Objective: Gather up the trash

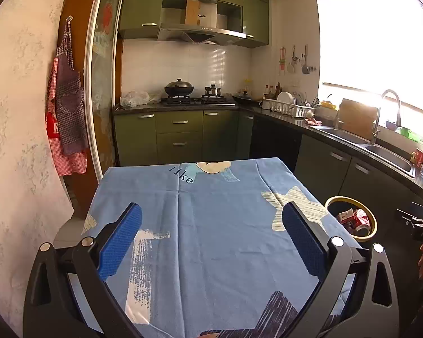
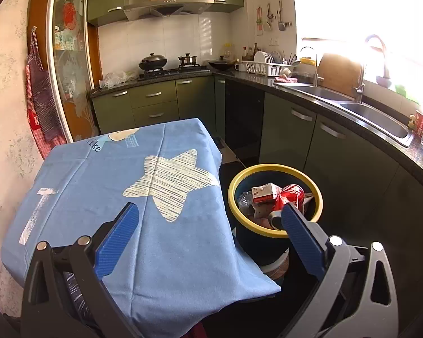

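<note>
trash sits inside the round dark bin with the yellow rim, on the floor just beside the worktop: a crushed red can, a small white and red carton and crinkled clear plastic. nearest, the left gripper spreads its ribbed blue fingers wide over smooth blue cloth, holding nothing. the right gripper is likewise wide and unloaded, one finger over the cloth's pale scribbled star, the other over the bin's rim. beyond, green cabinets carry a dark stone counter with steel sinks.
</note>
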Demonstrator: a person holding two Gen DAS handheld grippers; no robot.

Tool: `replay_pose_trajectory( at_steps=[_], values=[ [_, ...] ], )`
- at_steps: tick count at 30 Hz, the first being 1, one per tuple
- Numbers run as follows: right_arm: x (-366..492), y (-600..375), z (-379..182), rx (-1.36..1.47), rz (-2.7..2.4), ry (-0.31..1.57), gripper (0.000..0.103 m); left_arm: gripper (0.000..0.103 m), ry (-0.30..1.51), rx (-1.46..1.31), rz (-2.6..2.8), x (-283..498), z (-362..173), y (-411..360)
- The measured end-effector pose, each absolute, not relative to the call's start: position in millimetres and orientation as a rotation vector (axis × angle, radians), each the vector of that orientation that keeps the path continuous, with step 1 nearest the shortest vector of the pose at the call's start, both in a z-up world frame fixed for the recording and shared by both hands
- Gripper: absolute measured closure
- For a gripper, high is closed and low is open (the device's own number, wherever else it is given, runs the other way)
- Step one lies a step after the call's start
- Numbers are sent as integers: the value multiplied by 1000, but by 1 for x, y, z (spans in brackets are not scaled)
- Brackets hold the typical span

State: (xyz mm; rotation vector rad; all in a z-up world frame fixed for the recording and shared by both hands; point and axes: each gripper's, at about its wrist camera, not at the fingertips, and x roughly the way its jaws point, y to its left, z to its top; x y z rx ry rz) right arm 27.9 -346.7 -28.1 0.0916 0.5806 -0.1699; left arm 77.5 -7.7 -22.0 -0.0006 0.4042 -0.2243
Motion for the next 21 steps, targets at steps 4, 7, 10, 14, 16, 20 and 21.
replay_pose_trajectory(
  at_steps=[4, 7, 10, 14, 16, 20, 21],
  values=[
    [20, -345, -25, 79, -184, 555, 7, 5, 407, -8, -226, 62, -23, -14],
    [17, -345, -24, 76, -189, 541, 7, 5, 406, 7, -228, 53, -24, -17],
    [16, -346, -24, 81, -194, 535, 7, 5, 401, 19, -226, 52, -21, -20],
    [19, -346, -27, 81, -190, 546, 7, 5, 407, 9, -226, 55, -21, -19],
    [19, -345, -28, 82, -189, 547, 7, 5, 416, 8, -226, 57, -22, -20],
    [19, -346, -29, 84, -190, 550, 7, 5, 424, 6, -230, 60, -24, -20],
    [19, -346, -29, 84, -192, 550, 7, 5, 423, 5, -231, 60, -24, -20]
  ],
)
